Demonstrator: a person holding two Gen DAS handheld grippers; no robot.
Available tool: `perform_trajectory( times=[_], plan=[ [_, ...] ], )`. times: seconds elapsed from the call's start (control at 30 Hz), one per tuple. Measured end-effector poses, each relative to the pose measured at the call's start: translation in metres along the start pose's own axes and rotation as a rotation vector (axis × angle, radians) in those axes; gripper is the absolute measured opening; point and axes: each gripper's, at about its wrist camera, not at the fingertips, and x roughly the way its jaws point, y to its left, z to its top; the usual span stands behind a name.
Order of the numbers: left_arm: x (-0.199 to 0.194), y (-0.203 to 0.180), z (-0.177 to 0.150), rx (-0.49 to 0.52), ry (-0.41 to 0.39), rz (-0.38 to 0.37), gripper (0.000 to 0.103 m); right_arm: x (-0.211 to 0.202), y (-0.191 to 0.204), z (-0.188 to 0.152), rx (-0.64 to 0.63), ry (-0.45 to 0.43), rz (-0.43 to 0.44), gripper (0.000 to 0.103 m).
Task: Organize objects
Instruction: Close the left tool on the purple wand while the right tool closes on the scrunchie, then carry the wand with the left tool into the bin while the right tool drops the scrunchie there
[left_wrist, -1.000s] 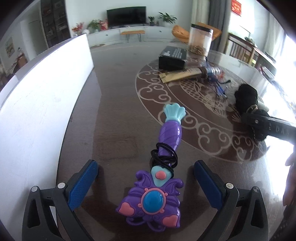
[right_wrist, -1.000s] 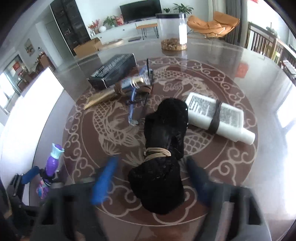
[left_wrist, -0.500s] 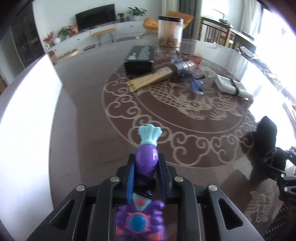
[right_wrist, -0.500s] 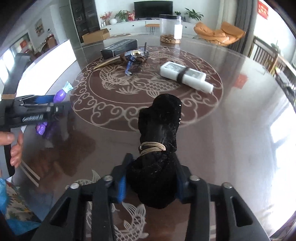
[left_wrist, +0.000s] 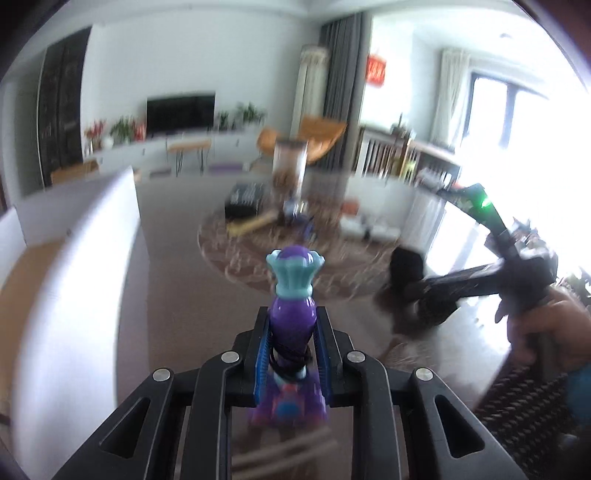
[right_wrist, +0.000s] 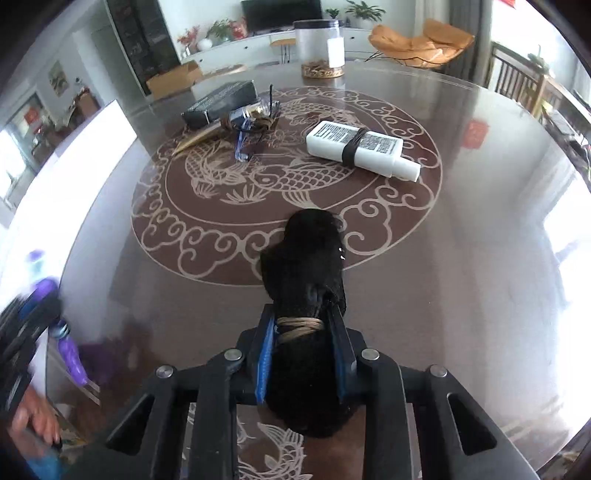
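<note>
The left hand-held gripper (left_wrist: 291, 354) is clamped tight on a purple toy wand (left_wrist: 293, 314). The right hand-held gripper (right_wrist: 304, 347) is clamped on a black cloth bundle (right_wrist: 304, 258), near the white bottle (right_wrist: 360, 147) lying on the counter (right_wrist: 480, 258).

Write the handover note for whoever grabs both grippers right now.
Left gripper: shut on the purple toy wand, which looks lifted off the table; that view is blurred.
Right gripper: shut on the black cloth bundle, gripped at its tan rubber band.
On the table: white bottle with a dark band lying on its side, black box, a tied bunch of pens and sticks, clear jar at the far edge.
Done: both things picked up.
Left: put the wand and bundle where they belong, then probably sort the rest. No destination shows in either view.
</note>
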Motion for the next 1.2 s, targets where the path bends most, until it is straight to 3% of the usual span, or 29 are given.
perform_trajectory(
  times=[0.27, 0.47, 0.57, 0.67, 0.77, 0.8, 0.83, 0.87, 0.9, 1.0, 1.03, 1.07, 1.1, 1.2],
  plan=[
    [-0.113, 0.034, 0.042, -0.106, -0.249, -0.008, 0.021, -0.062, 0.053, 0.006, -0.120, -0.086, 0.043, 0.027],
    [-0.188, 0.099, 0.058, -0.206, -0.322, 0.116, 0.021, -0.107, 0.143, 0.035, -0.227, -0.184, 0.214, 0.027],
    [-0.210, 0.146, 0.053, -0.310, -0.279, 0.198, 0.021, -0.127, 0.205, 0.042, -0.293, -0.197, 0.355, 0.027],
    [-0.208, 0.197, 0.040, -0.388, -0.166, 0.297, 0.022, -0.132, 0.277, 0.046, -0.379, -0.166, 0.517, 0.027],
    [-0.178, 0.254, 0.021, -0.498, 0.082, 0.360, 0.024, -0.113, 0.340, 0.046, -0.464, -0.102, 0.575, 0.030],
    [-0.165, 0.274, 0.013, -0.540, 0.166, 0.375, 0.035, -0.104, 0.352, 0.045, -0.484, -0.076, 0.573, 0.038],
    [-0.154, 0.290, 0.005, -0.573, 0.237, 0.396, 0.054, -0.089, 0.370, 0.045, -0.506, -0.031, 0.565, 0.046],
    [-0.149, 0.299, 0.001, -0.589, 0.278, 0.425, 0.062, -0.078, 0.381, 0.045, -0.514, -0.002, 0.556, 0.062],
    [-0.146, 0.308, -0.003, -0.605, 0.309, 0.472, 0.065, -0.071, 0.385, 0.044, -0.511, 0.005, 0.547, 0.066],
    [-0.152, 0.311, -0.003, -0.624, 0.270, 0.530, 0.067, -0.070, 0.373, 0.042, -0.479, -0.032, 0.537, 0.067],
    [-0.155, 0.308, 0.001, -0.620, 0.237, 0.537, 0.068, -0.075, 0.361, 0.040, -0.463, -0.061, 0.540, 0.070],
    [-0.156, 0.303, 0.006, -0.611, 0.209, 0.538, 0.069, -0.078, 0.346, 0.039, -0.446, -0.095, 0.521, 0.079],
    [-0.156, 0.297, 0.009, -0.598, 0.189, 0.534, 0.069, -0.080, 0.337, 0.038, -0.433, -0.121, 0.501, 0.087],
    [-0.145, 0.263, 0.028, -0.517, 0.140, 0.473, 0.069, -0.080, 0.279, 0.031, -0.367, -0.227, 0.379, 0.093]
  ],
)
